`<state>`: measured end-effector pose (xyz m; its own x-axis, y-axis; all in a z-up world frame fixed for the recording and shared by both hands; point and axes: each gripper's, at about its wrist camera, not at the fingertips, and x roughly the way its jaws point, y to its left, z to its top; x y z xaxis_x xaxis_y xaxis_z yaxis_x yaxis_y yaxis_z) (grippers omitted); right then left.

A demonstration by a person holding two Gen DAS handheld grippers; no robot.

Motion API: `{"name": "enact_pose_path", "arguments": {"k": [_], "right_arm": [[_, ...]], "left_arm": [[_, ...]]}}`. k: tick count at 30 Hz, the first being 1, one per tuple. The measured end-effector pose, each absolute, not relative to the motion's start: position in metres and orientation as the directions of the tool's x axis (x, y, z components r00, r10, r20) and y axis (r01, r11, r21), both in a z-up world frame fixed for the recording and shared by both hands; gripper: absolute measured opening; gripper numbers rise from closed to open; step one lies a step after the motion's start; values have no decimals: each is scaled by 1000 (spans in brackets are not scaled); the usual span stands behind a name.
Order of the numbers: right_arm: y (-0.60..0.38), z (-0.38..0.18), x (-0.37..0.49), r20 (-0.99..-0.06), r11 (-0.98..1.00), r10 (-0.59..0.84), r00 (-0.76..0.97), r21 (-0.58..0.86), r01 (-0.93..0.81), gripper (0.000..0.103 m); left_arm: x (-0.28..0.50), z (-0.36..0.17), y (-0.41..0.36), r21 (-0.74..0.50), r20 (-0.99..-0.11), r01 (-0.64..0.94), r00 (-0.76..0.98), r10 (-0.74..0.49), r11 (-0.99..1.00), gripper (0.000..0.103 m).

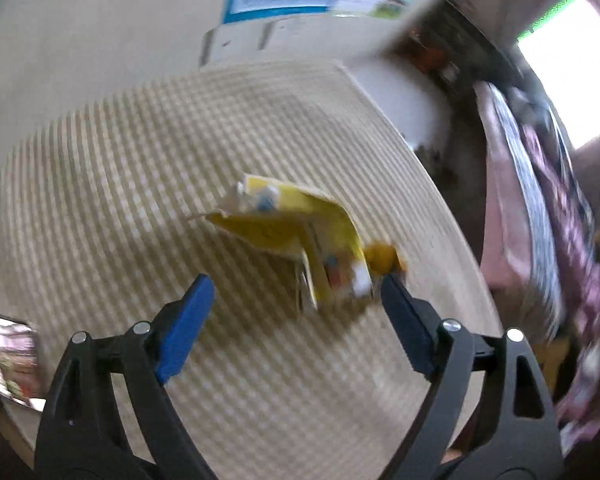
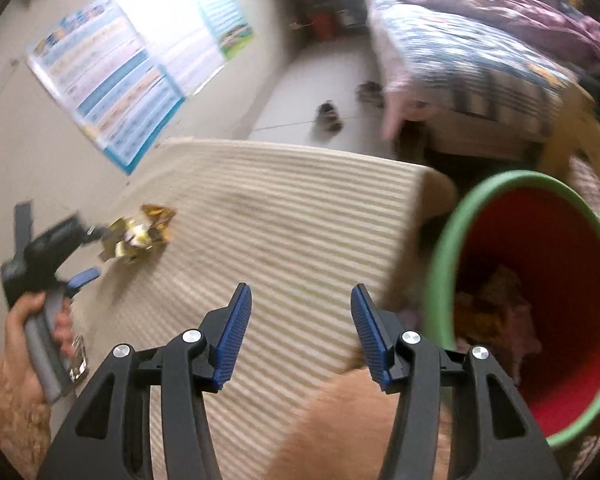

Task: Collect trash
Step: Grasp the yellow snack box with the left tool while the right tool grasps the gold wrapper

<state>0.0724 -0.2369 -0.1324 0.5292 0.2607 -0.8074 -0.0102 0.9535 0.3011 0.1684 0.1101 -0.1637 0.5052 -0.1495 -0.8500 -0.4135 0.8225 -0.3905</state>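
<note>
A home bedroom, seemingly. A bed (image 2: 472,60) with rumpled blankets, wall posters (image 2: 111,76), and shoes (image 2: 330,117) on the floor show it.

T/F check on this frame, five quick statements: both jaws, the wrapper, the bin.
1. The left gripper has its jaws open. True.
2. The yellow wrapper is already in the bin. False: it lies on the striped cloth, just ahead of the left gripper.
3. The bin is blue with a white rim. False: it is red inside with a green rim.
4. The right gripper is clamped on a wrapper. False: its jaws are open with nothing between them.
5. The bin already holds some crumpled trash. True.
</note>
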Motion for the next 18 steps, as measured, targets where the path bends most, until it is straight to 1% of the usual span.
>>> {"name": "enact_pose_path", "arguments": {"k": [3, 4, 7, 9, 10, 11, 13, 14, 16, 17, 18], "right_arm": [[-213, -136, 78, -816, 958, 275, 509, 280, -69, 50], [-209, -137, 79, -821, 959, 275, 501, 273, -79, 50], [-199, -145, 87, -836, 960, 277, 474, 265, -93, 50], [-193, -149, 94, -839, 960, 277, 469, 262, -99, 50], [-192, -149, 96, -838, 960, 277, 469, 259, -103, 50], [-188, -150, 100, -839, 960, 277, 469, 256, -109, 50], [-178, -151, 114, -835, 958, 286, 470, 258, -125, 50], [-173, -150, 119, -832, 956, 293, 471, 262, -133, 50], [-158, -151, 136, -823, 950, 313, 473, 272, -156, 50], [-150, -152, 144, -820, 946, 324, 473, 278, -166, 50], [-144, -152, 150, -816, 944, 330, 474, 282, -172, 51]], "left_arm": [[189, -170, 116, -413, -852, -459, 500, -156, 786, 84], [196, -171, 115, -407, -856, -460, 494, -153, 790, 86], [214, -180, 109, -328, -888, -451, 448, -107, 830, 89], [217, -186, 109, -323, -892, -439, 438, -114, 838, 89], [216, -188, 109, -335, -887, -430, 444, -126, 838, 79], [215, -189, 109, -325, -888, -419, 444, -121, 848, 74], [211, -187, 106, -325, -874, -367, 468, -130, 871, 58], [210, -185, 106, -321, -872, -351, 471, -131, 880, 54], [197, -175, 104, -318, -857, -308, 498, -133, 896, 40], [188, -169, 103, -314, -849, -286, 512, -133, 905, 35], [181, -167, 106, -315, -840, -266, 524, -138, 911, 25]]}}
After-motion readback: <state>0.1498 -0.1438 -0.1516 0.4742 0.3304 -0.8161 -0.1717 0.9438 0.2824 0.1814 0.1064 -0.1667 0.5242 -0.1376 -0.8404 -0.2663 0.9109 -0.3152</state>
